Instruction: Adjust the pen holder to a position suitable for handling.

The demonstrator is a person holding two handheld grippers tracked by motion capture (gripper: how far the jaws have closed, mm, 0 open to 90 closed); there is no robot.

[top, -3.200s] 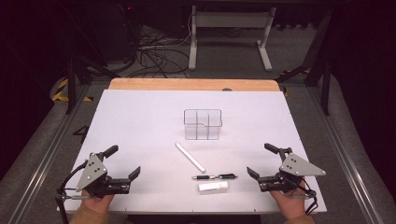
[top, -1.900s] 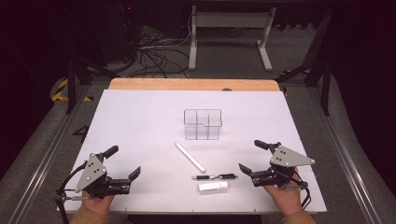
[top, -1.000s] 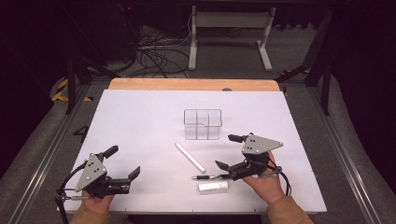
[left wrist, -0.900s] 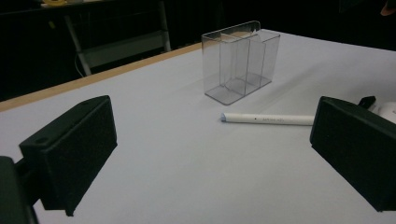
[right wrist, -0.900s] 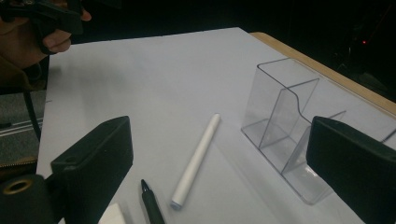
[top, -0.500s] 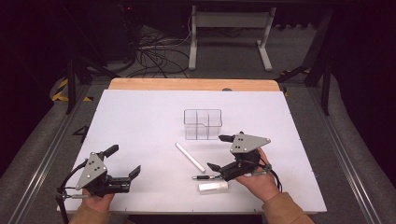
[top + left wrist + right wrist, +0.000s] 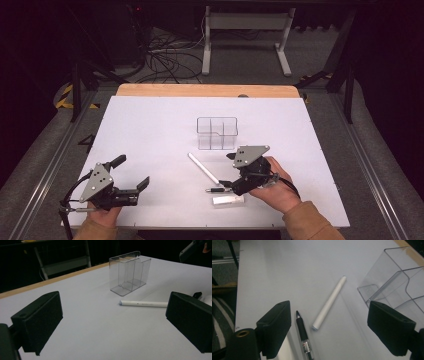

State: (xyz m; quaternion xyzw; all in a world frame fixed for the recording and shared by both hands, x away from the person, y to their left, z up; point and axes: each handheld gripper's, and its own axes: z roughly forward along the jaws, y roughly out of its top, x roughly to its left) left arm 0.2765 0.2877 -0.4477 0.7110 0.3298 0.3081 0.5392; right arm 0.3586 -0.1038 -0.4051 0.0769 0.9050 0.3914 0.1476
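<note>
The right gripper (image 7: 227, 172) hovers over the black pen (image 7: 304, 339) and white marker (image 7: 329, 303), jaws just been closing but still spread, nothing pinched. Left gripper (image 7: 132, 172) sits wide open near the table's (image 7: 150, 125) front edge.

High view: fixed overhead at the near edge, tilted forward and down, taking in the whole white table (image 7: 150, 130), both hands at the near side, floor and a stand beyond the far edge. Left gripper view: low, just above the tabletop at the near left, facing far-right across the surface toward the clear organizer (image 7: 130, 272); the white pen (image 7: 143, 304) lies mid-distance. Right gripper view: close, angled steeply down from near centre-right, its own black pads framing the black pen (image 7: 304, 336). All three views share the organizer and the white pen.
</note>
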